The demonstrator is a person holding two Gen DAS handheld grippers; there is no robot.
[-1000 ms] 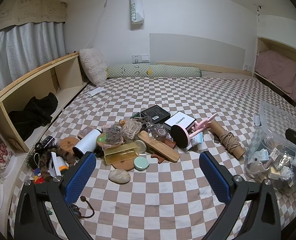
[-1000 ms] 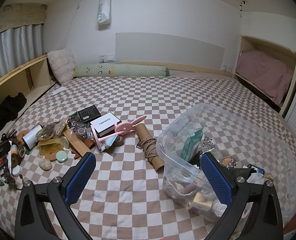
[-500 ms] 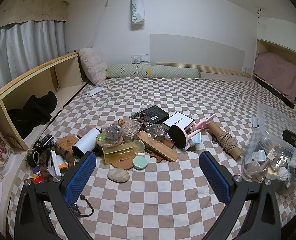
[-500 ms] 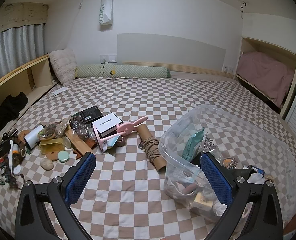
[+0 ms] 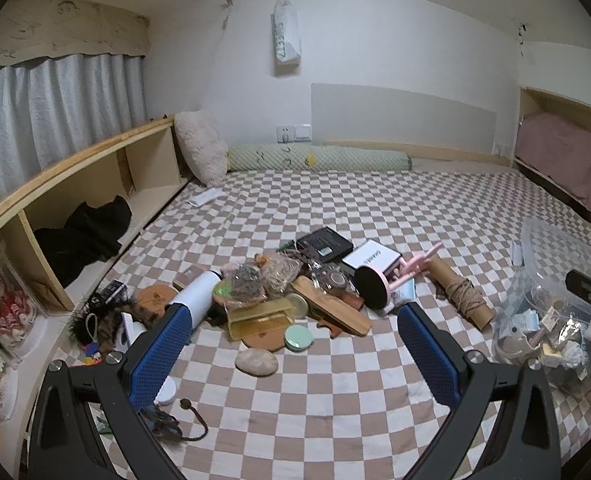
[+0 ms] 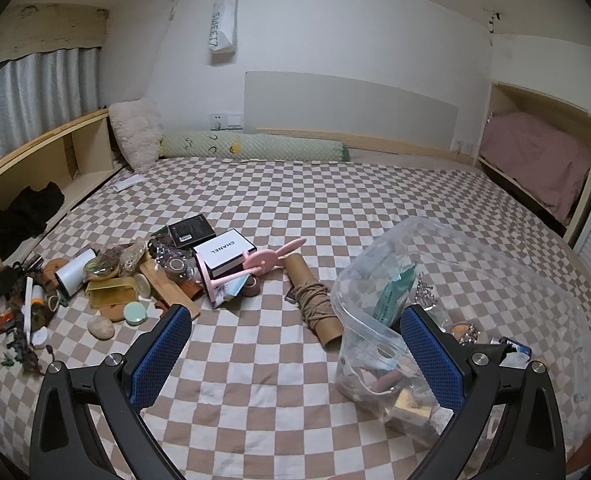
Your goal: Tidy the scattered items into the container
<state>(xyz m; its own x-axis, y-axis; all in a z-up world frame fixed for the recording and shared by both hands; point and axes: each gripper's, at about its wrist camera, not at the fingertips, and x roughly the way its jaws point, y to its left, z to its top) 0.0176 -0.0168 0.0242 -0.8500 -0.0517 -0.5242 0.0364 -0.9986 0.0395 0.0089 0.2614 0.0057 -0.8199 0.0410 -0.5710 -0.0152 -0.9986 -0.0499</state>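
Both tongs [image 5: 293, 344] [image 6: 295, 350] spread, empty; clear container [image 6: 475, 280] part-filled.

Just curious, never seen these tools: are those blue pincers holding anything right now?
No. The left gripper and right gripper are both open, with only checkered bedding between their pads.

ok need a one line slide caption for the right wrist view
Open right gripper hovers over the checkered bedspread, between the clutter pile and the clear plastic container.
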